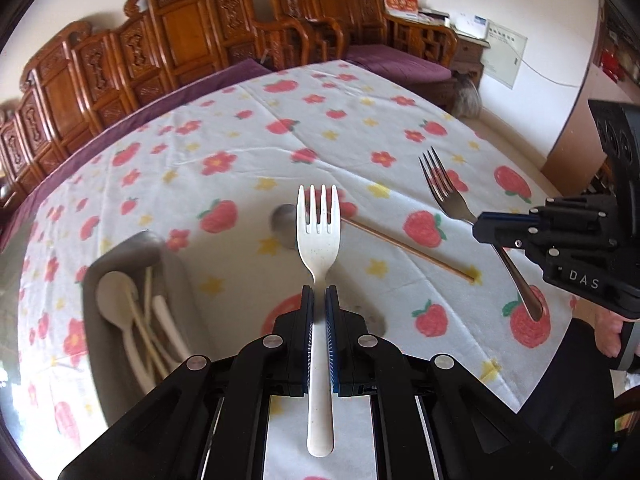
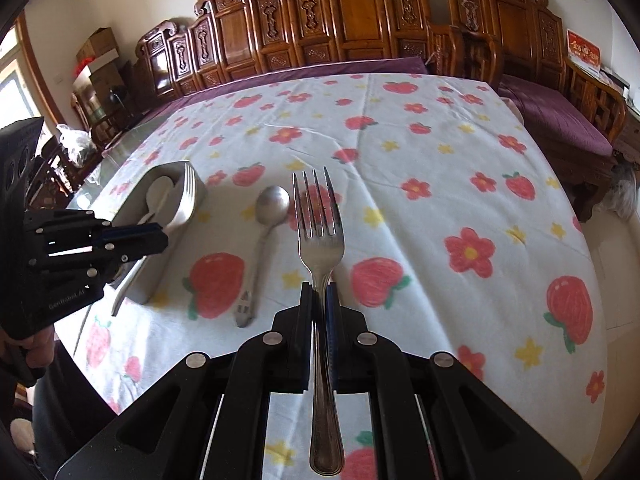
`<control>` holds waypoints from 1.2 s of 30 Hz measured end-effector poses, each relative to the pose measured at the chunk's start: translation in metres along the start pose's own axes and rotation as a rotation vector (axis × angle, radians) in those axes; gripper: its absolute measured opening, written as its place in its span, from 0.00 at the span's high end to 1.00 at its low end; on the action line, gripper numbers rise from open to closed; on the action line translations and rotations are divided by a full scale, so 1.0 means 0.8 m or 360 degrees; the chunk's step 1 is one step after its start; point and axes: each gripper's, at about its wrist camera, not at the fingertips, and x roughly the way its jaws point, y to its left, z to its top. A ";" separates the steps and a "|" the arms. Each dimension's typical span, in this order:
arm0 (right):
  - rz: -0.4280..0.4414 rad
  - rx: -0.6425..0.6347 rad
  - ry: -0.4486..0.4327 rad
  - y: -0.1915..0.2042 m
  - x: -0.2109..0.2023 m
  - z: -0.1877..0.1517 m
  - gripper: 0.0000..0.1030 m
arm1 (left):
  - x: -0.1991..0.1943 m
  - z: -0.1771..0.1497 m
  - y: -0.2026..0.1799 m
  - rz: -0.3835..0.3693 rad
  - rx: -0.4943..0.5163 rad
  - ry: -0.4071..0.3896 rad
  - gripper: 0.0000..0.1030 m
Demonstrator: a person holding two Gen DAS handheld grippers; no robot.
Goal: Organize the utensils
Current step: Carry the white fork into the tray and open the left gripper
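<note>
Currently the left gripper [image 1: 320,296] is clamped tight on the neck of a white plastic fork [image 1: 319,236], tines pointing away, lifted clear of the strawberry-print tablecloth [image 1: 248,148]. Right gripper [image 2: 320,292] likewise pinches a steel fork [image 2: 319,232] at its neck, held above the cloth. On the table between them lies a metal spoon [image 2: 269,216]. Further left sits a grey tray [image 1: 176,280] holding white utensils [image 1: 120,304]. Carved wooden chairs [image 2: 352,12] line the far side.
</note>
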 end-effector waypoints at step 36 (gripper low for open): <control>0.0146 -0.0127 -0.0037 0.112 0.009 0.038 0.92 | 0.047 -0.062 0.185 0.0262 -0.0474 0.0153 0.94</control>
